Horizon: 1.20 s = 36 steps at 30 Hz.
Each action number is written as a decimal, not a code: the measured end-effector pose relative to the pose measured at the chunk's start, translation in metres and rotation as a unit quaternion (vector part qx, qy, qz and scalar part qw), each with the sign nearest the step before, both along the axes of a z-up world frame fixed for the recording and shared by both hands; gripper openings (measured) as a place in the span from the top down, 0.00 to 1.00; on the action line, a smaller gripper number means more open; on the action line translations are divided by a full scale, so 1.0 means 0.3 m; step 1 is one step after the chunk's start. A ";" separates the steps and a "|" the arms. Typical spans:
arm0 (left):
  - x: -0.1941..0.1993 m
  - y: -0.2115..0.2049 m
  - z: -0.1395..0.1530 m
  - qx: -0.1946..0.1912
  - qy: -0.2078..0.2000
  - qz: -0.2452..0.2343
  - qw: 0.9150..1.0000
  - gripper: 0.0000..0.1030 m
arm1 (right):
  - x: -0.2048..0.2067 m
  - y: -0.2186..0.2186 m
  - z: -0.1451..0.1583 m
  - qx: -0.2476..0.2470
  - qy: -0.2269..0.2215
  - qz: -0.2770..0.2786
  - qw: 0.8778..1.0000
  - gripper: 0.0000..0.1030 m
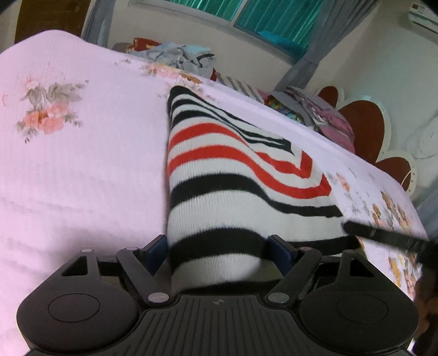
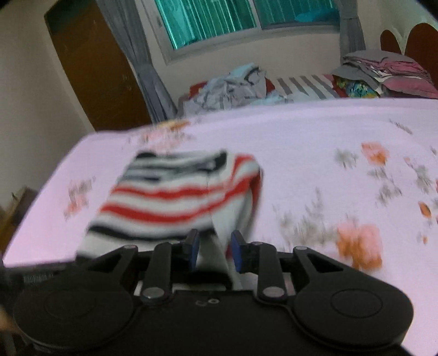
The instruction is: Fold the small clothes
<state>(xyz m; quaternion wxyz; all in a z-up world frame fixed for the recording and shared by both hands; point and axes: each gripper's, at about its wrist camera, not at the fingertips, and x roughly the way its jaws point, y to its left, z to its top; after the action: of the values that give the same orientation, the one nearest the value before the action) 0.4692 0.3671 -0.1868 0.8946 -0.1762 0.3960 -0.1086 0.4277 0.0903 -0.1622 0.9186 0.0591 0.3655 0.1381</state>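
A small knit garment (image 1: 232, 178) with black, red and white stripes lies partly folded on the pink floral bedsheet (image 1: 82, 164). In the left wrist view my left gripper (image 1: 219, 252) has its jaws wide apart around the garment's near end, and the cloth passes between them. In the right wrist view, which is blurred, the same garment (image 2: 175, 197) lies ahead and to the left. My right gripper (image 2: 213, 249) has its jaws narrowly apart with a white edge of the garment between them. The right gripper's finger (image 1: 383, 235) shows at the garment's right edge in the left wrist view.
A heap of unfolded clothes (image 2: 232, 87) lies at the bed's far edge. A stack of folded clothes (image 2: 383, 74) sits at the far right by the headboard (image 1: 364, 123). A brown door (image 2: 95, 74) and a window (image 2: 246, 16) are behind the bed.
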 end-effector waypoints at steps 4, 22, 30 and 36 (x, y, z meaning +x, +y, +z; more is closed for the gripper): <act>-0.002 -0.010 0.016 0.009 0.006 -0.005 1.000 0.23 | 0.003 -0.026 -0.031 0.000 0.012 -0.029 1.000 0.74; 0.027 -0.097 0.016 0.074 0.069 -0.036 0.994 0.00 | -0.075 0.025 -0.117 -0.041 0.037 -0.056 0.997 0.58; 0.008 -0.139 0.035 0.117 0.068 -0.012 0.991 0.00 | -0.071 0.006 -0.133 -0.040 0.037 -0.055 0.997 0.45; -0.039 -0.153 0.045 0.115 0.074 0.039 0.990 0.00 | -0.069 0.013 -0.120 -0.054 0.039 -0.049 0.997 0.42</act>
<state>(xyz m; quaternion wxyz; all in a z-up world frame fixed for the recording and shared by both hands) 0.4576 0.3213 -0.1733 0.8808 -0.0947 0.4638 -0.0137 0.4070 0.0944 -0.1982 0.9112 0.0323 0.4045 0.0710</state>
